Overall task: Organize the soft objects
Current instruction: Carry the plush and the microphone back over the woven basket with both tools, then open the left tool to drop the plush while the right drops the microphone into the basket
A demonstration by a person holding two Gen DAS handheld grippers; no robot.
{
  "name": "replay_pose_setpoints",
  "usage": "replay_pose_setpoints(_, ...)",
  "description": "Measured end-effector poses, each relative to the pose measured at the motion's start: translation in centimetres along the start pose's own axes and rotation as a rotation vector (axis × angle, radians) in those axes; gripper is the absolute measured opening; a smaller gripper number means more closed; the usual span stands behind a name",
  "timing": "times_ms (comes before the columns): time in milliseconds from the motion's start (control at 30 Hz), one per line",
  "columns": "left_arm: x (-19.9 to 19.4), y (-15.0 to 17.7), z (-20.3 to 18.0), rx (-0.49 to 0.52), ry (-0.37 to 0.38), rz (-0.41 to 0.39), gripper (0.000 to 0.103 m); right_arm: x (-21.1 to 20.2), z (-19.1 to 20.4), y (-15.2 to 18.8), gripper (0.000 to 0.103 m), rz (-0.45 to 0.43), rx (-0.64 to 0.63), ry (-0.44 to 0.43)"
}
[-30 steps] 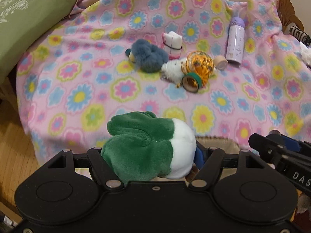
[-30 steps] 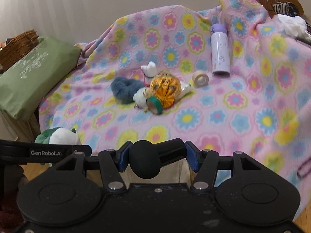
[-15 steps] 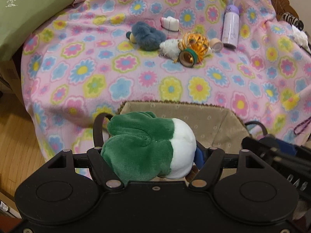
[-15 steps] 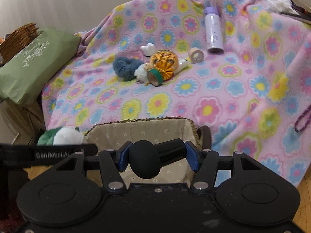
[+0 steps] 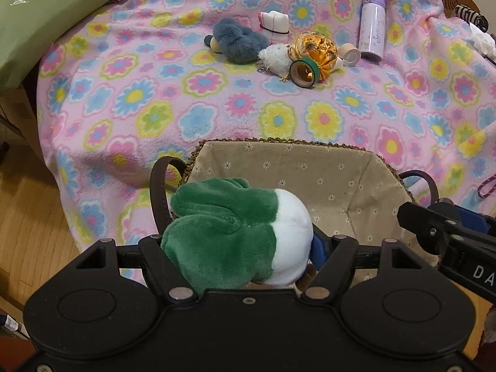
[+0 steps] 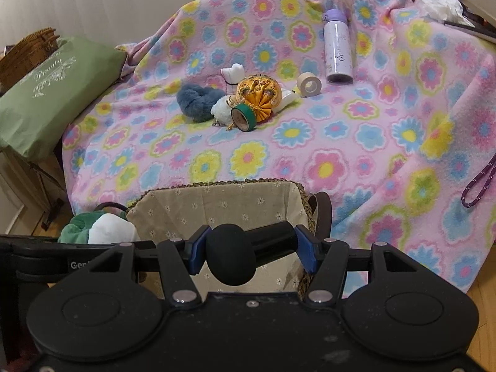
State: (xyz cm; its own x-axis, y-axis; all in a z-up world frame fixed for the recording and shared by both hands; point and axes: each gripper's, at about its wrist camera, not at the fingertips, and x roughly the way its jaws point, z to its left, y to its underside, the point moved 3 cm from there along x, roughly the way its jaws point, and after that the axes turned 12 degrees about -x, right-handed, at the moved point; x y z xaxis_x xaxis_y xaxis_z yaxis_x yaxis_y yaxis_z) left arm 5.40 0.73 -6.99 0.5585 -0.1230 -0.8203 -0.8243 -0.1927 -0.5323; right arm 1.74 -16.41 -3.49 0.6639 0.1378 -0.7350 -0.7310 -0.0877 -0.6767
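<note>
A pink fleece blanket printed with bright flowers covers a bed beside a pale wall, with a green cushion at its far left and wood flooring below its near edge. Against that near edge stands a woven basket with a beige flowered lining, apparently empty where it shows. The left hand-held gripper is clamped on a green-and-white plush toy held over the basket's near left corner; the pile bulges between the jaws, so it looks light, squashy and unlikely to slip or break. The right hand-held gripper is clamped across a black foam-headed cylinder, perhaps a microphone, above the basket's near right side; its head looks soft, its body stiffer. Far out on the blanket lie a blue furry piece, a small white fluffy toy and an orange pumpkin-shaped cushion, all close together and probably best pinched across their middles. A green tape roll, a beige tape roll and a lilac bottle beside them look hard.
</note>
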Motion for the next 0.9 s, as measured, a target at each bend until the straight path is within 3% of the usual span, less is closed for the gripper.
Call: replay_pose_setpoints(900, 0.4, 0.8, 0.2, 0.013, -0.014, 0.009, 0.070, 1.5, -0.2, 0.9, 0.058, 0.083, 0.051, -0.037)
